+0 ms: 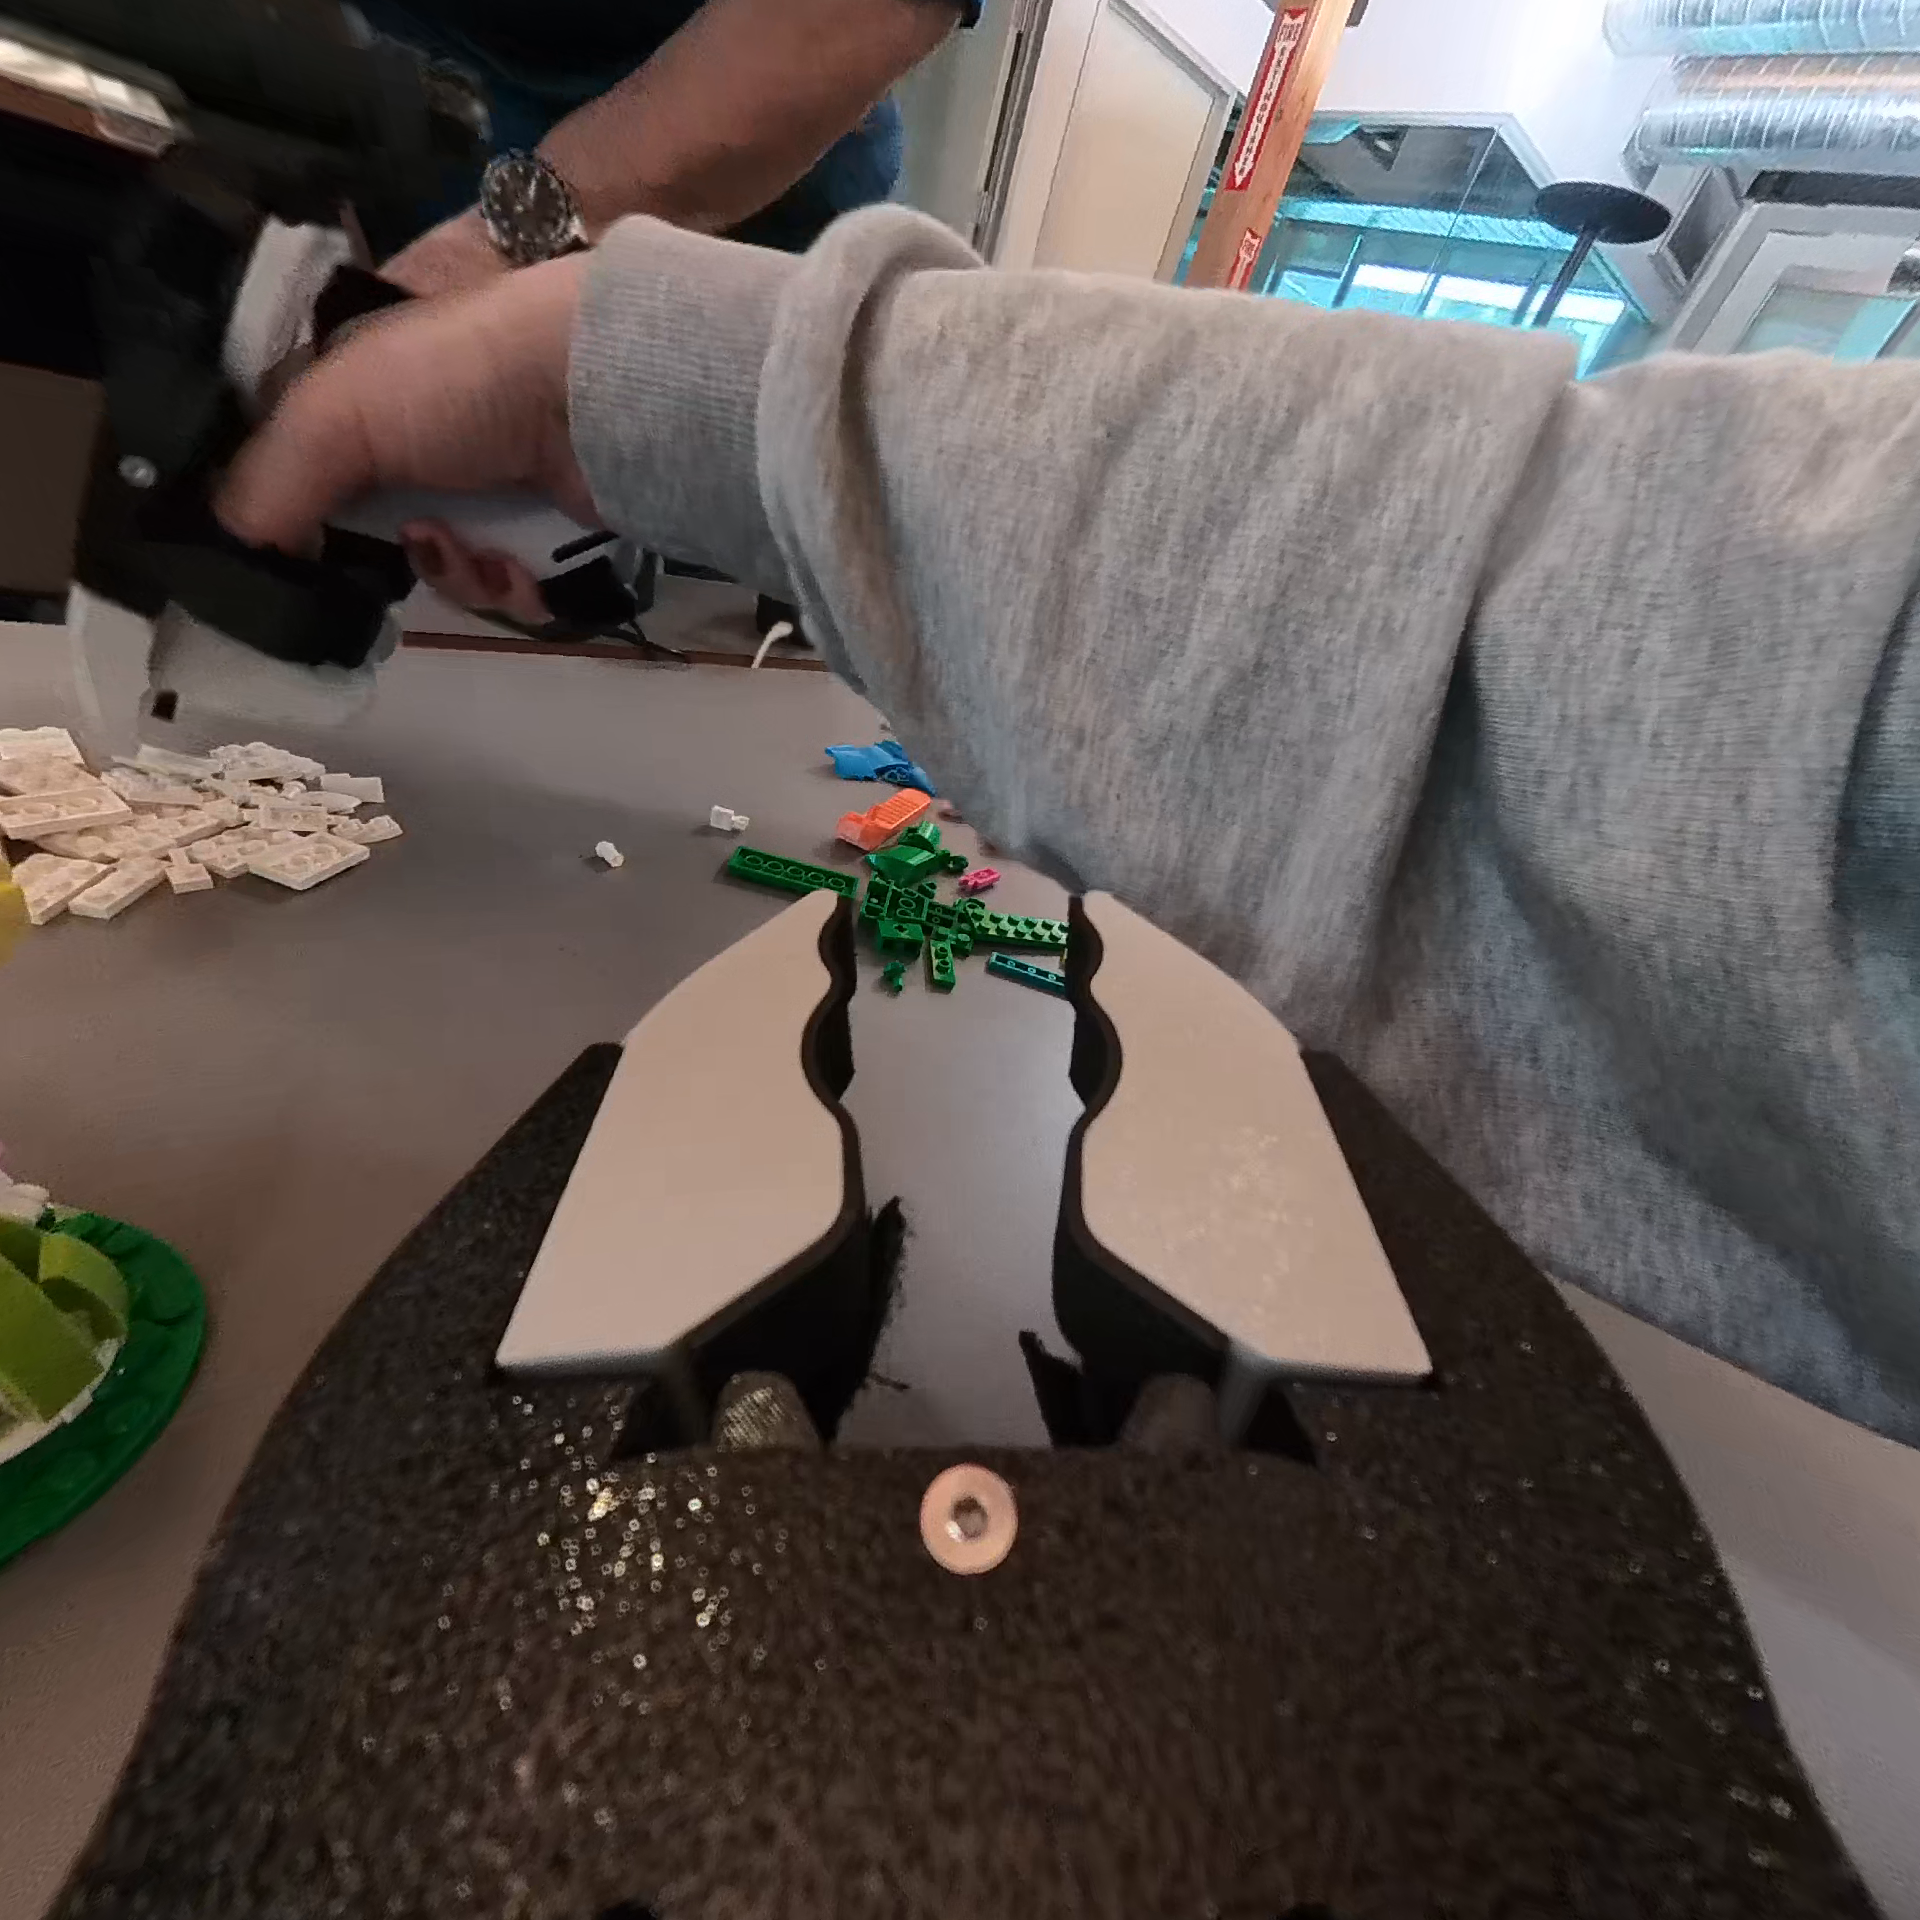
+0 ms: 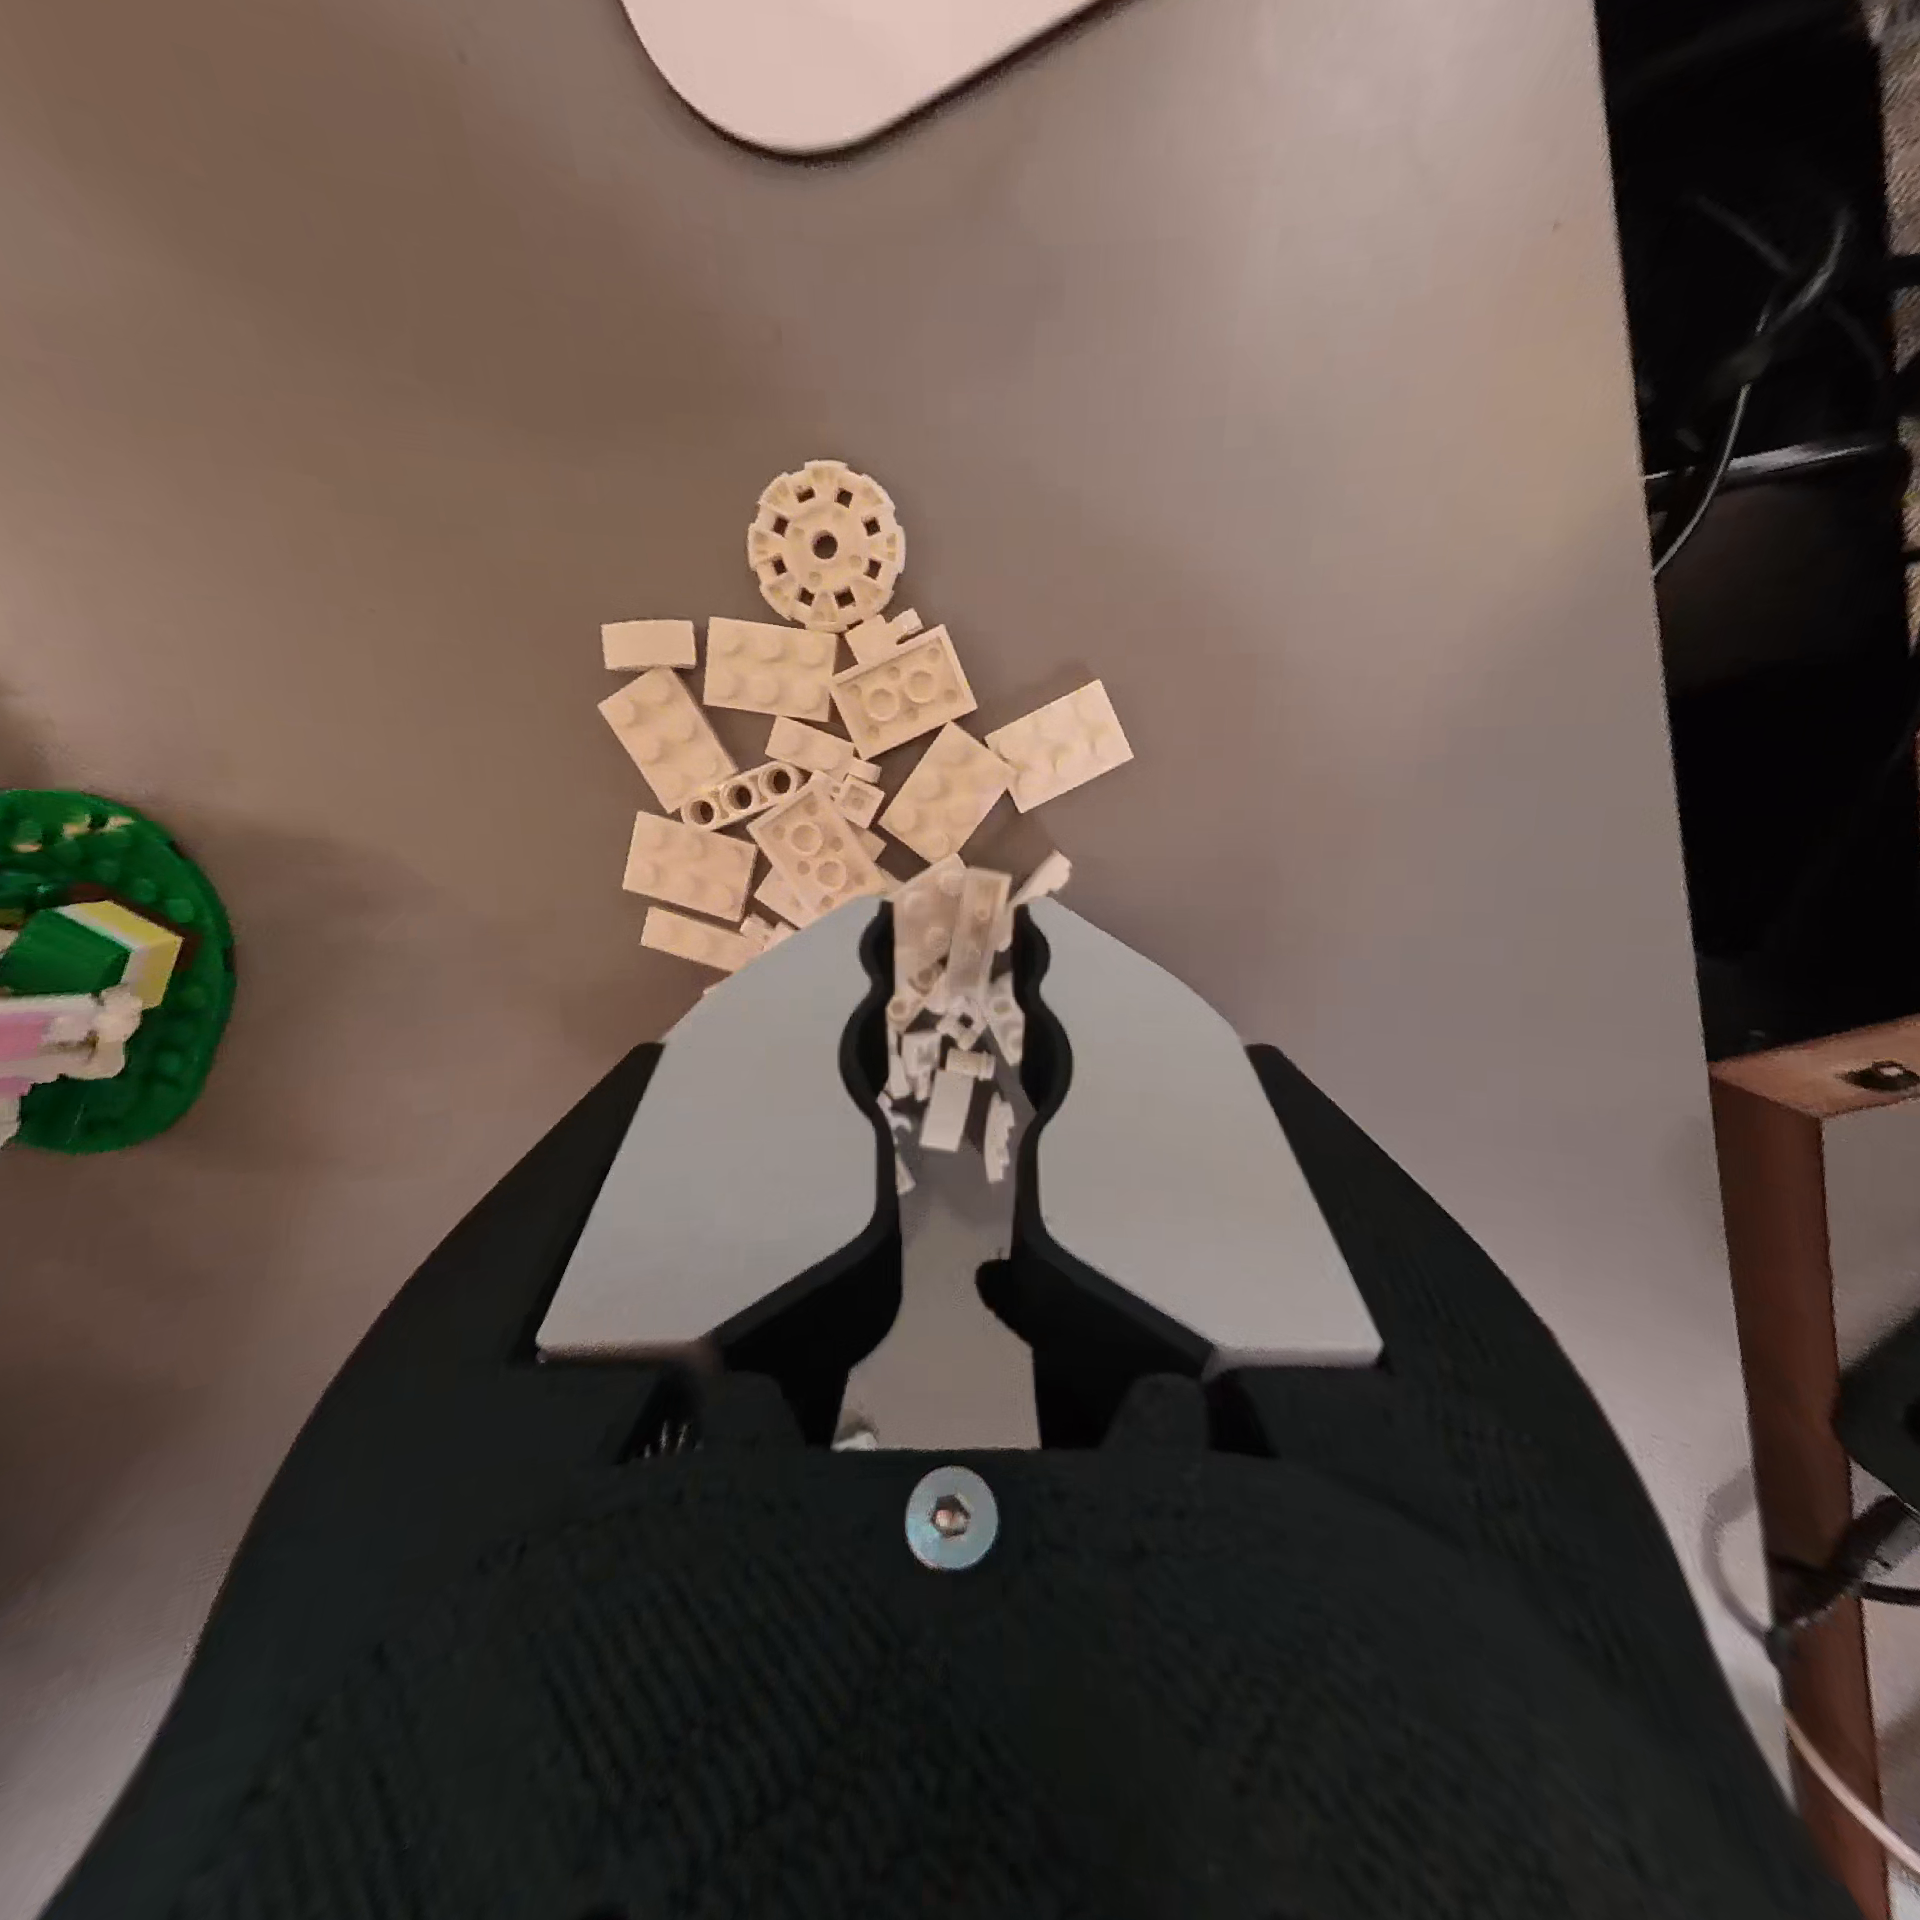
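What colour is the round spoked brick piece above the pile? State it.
Cream-white round piece, clearest in right wrist view.

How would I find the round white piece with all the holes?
Look at the pile of white bricks on the grey table, ahead of the right tool. The round white piece lies at the pile's far end; it alone is round, its neighbours being rectangular.

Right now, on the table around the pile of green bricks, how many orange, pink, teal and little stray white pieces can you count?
Orange piece: 1
Pink piece: 1
Teal strip: 1
Stray white bits: 2 (the other one lies nearer the orange piece)
Total: 5
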`<act>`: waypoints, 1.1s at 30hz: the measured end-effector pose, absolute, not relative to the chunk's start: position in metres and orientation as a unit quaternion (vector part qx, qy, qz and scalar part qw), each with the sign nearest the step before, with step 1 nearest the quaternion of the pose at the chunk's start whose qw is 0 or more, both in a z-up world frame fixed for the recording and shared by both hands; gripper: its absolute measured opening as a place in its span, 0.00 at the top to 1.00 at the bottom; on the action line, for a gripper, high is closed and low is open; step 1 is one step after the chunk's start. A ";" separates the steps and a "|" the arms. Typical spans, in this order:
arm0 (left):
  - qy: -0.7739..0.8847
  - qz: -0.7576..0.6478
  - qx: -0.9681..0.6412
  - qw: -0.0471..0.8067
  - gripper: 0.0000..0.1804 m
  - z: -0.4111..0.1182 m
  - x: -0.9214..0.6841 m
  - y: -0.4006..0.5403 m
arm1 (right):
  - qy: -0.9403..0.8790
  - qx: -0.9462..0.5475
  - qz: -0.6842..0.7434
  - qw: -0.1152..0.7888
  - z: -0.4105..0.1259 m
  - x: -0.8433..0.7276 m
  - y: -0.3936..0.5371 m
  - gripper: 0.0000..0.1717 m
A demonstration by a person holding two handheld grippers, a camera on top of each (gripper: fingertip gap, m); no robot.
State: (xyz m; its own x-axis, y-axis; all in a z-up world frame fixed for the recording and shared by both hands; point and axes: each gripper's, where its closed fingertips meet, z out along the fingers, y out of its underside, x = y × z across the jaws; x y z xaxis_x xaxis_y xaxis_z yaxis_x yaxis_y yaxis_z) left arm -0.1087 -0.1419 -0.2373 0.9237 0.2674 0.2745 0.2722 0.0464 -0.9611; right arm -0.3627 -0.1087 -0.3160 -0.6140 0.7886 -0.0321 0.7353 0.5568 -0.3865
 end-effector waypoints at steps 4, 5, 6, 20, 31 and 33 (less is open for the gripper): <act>-0.195 0.000 -0.691 0.696 0.79 -0.237 -0.109 -0.142 | -0.877 -0.432 0.194 0.081 -0.300 -0.340 -0.077 0.87; -0.195 0.000 -0.691 0.696 0.79 -0.238 -0.109 -0.142 | -0.885 -0.422 0.178 0.077 -0.301 -0.327 -0.065 0.88; -0.195 -0.001 -0.691 0.696 0.79 -0.238 -0.109 -0.141 | -0.893 -0.415 0.157 0.072 -0.304 -0.313 -0.052 0.89; -0.196 0.002 -0.693 0.694 0.79 -0.239 -0.111 -0.142 | -0.897 -0.432 0.086 0.034 -0.335 -0.236 0.007 0.95; -0.196 0.000 -0.692 0.695 0.79 -0.238 -0.111 -0.142 | -0.908 -0.352 0.194 0.120 -0.307 -0.325 -0.079 0.96; -0.194 0.001 -0.692 0.696 0.79 -0.238 -0.110 -0.142 | -0.914 -0.338 0.189 0.123 -0.310 -0.337 -0.094 0.97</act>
State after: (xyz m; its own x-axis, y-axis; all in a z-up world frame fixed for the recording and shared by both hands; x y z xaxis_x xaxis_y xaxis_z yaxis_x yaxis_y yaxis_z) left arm -0.1101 -0.1424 -0.2379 0.9247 0.2704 0.2681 0.2666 0.0430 -0.9628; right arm -0.3373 -0.0944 -0.3099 -0.7407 0.6647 0.0971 0.5719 0.6998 -0.4280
